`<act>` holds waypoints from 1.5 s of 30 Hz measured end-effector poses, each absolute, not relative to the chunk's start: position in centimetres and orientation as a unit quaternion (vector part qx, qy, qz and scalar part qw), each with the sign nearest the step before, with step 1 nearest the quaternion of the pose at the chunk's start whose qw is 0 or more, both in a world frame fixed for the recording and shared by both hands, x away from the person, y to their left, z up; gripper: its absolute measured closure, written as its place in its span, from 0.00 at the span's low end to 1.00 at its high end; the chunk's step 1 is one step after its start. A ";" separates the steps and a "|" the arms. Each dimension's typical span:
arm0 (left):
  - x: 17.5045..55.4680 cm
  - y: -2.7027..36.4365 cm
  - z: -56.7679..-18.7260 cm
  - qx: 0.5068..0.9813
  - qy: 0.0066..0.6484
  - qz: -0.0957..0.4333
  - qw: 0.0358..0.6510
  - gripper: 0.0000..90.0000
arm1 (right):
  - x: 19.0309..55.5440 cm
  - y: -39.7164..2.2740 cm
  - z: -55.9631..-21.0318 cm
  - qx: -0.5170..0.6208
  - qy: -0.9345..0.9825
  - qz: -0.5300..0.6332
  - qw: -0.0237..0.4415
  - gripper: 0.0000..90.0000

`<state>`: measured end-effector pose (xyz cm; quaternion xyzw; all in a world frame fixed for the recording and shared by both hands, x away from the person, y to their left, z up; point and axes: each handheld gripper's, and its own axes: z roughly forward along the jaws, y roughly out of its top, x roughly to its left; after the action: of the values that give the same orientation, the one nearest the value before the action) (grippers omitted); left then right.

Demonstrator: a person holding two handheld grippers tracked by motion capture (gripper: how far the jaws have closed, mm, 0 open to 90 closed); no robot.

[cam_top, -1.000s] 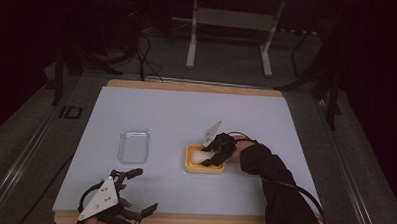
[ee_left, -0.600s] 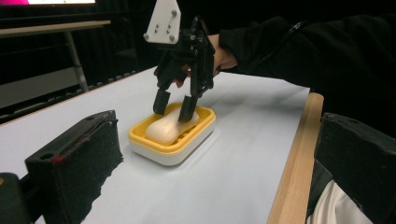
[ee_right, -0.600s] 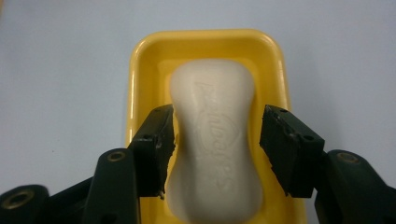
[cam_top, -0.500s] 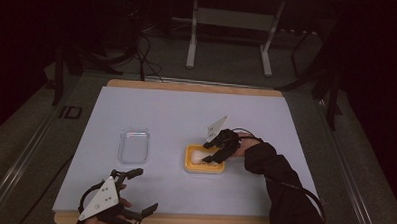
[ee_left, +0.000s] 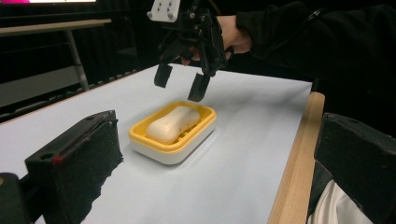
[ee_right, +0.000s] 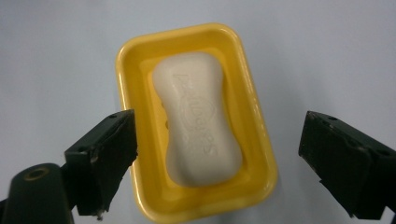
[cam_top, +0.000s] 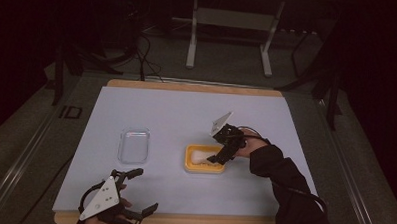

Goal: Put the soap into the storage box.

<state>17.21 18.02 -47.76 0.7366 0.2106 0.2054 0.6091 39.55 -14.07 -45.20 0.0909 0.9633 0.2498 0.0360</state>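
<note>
The tabletop (cam_top: pixel 186 116) lies wide and pale under its white sheet, with a bare wooden strip along the near and far edges. Right of its middle, toward the near edge, sits the yellow soap dish (cam_top: pixel 204 158), and the white soap bar (ee_right: pixel 198 119) lies flat inside it, lengthwise, lettering up. Left of the middle, well apart from the dish, a clear plastic lid (cam_top: pixel 134 145) lies flat on the sheet.

The right tool (ee_left: pixel 181 81) hangs just above the dish and its jaws have just been opening. They stand wide apart now, pads clear of the soap, nothing between them but air, with the bar directly below. From the left tool's camera you can see both black pads off the soap, with a gap under them.

Down at the near left corner the left tool (cam_top: pixel 136 190) rests low, jaws spread, holding nothing.

So this reads to me as the release: the bar is set in the dish and the tool is letting go. Next, I'd guess, comes the lid. That calls for the right tool to clear the dish without clipping its rim, then a reach across to the left. A thin clear shell lying flat will be hard to pinch, so an edge grip looks the likely way in.
</note>
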 end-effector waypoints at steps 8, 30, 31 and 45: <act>17.2 18.1 -47.7 0.736 0.211 0.206 0.610 0.01 | 38.8 -15.5 -44.4 0.120 0.958 0.254 0.058 0.13; 17.2 18.0 -47.8 0.738 0.212 0.206 0.607 0.01 | 35.7 -20.4 -44.1 0.212 0.935 0.278 0.063 0.13; 17.2 18.0 -47.8 0.738 0.212 0.206 0.607 0.01 | 35.5 -20.6 -44.1 0.217 0.933 0.278 0.069 0.13; 17.2 17.9 -47.8 0.739 0.212 0.205 0.606 0.01 | 32.9 -23.1 -45.3 0.287 0.897 0.312 0.122 0.13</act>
<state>17.25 17.95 -47.80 0.7387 0.2124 0.2052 0.6059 32.89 -23.09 -45.29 0.2872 0.8975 0.3116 0.1223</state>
